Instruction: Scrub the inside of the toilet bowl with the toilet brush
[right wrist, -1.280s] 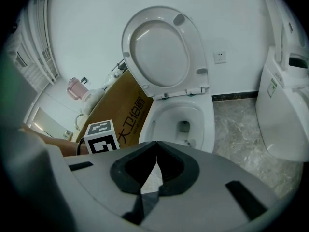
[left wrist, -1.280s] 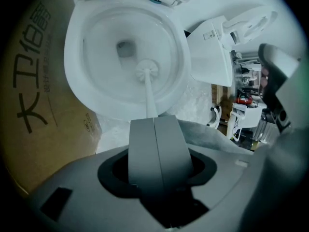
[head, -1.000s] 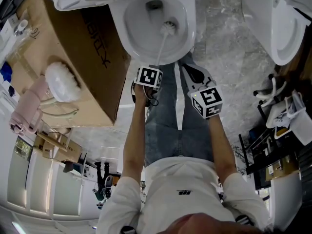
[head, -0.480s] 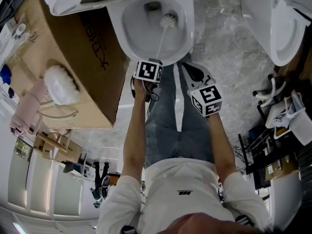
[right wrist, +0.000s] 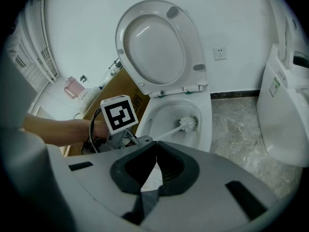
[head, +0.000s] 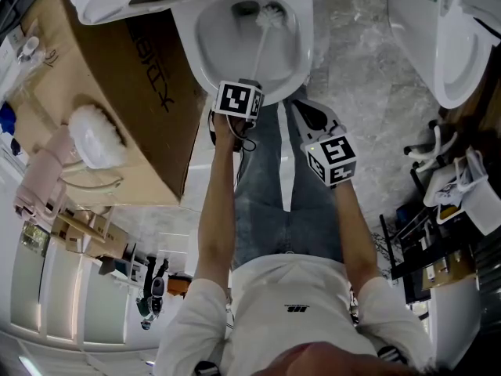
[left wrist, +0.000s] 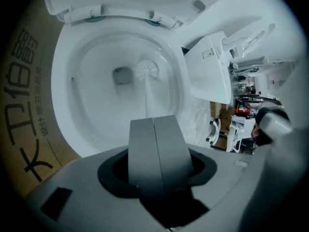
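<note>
A brown cardboard box [head: 117, 69] stands against the glossy white, oval toilet bowl [head: 304, 53]. My left gripper [left wrist: 153, 121] has its flat grey jaws pinched on the thin white handle of the toilet brush [left wrist: 146, 70]. The brush's round, bristly white head sits inside the bowl, just beside the drain [left wrist: 121, 75]. My right gripper [right wrist: 155, 143] hangs outside the rim, jaws pressed together on nothing.

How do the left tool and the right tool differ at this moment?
The left tool is shut on the handle of the toilet brush; the right tool is shut on nothing. The left tool reaches over the rim of the toilet bowl, with the brush head inside near the drain; the right tool sits short of the bowl, doing no work. Both have their jaws together.
</note>
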The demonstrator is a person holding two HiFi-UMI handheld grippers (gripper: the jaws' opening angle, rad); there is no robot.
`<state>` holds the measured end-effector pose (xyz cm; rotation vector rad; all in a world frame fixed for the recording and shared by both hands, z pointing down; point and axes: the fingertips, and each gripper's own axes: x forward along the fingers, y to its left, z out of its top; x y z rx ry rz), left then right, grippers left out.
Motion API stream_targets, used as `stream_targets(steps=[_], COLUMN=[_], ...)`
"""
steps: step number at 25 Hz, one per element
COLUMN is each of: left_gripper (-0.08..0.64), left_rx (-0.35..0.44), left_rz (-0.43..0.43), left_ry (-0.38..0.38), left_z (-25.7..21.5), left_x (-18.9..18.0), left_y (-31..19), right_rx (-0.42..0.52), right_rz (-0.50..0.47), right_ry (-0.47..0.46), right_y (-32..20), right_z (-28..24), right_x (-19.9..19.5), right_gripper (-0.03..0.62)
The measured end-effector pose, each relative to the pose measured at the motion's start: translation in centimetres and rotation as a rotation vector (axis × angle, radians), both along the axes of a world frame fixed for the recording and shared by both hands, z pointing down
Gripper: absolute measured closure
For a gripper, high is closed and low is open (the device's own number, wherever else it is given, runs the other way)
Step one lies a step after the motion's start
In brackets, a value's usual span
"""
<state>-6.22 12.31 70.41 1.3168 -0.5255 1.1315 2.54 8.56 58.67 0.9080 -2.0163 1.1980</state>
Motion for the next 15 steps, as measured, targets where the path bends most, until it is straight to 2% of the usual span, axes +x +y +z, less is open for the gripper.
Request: stream_targets(steps=[5, 15], left_gripper=[0.333, 0.334], left_rx=[0.014, 0.034], left_rz=[-0.035, -0.089], left_ry=[0.009, -0.024], left_z=[0.0, 0.4], left_x=[-0.4, -3.3], left_y=[-1.6, -3.3], right_rx=[-0.003, -0.006], right_rz=[0.013, -0.002], right_ry=[0.006, 0.015], right_y=[-0.7, -1.2], right_z=[0.4, 0.6], right_x=[0.5, -0.2], right_gripper=[0.597, 0.597])
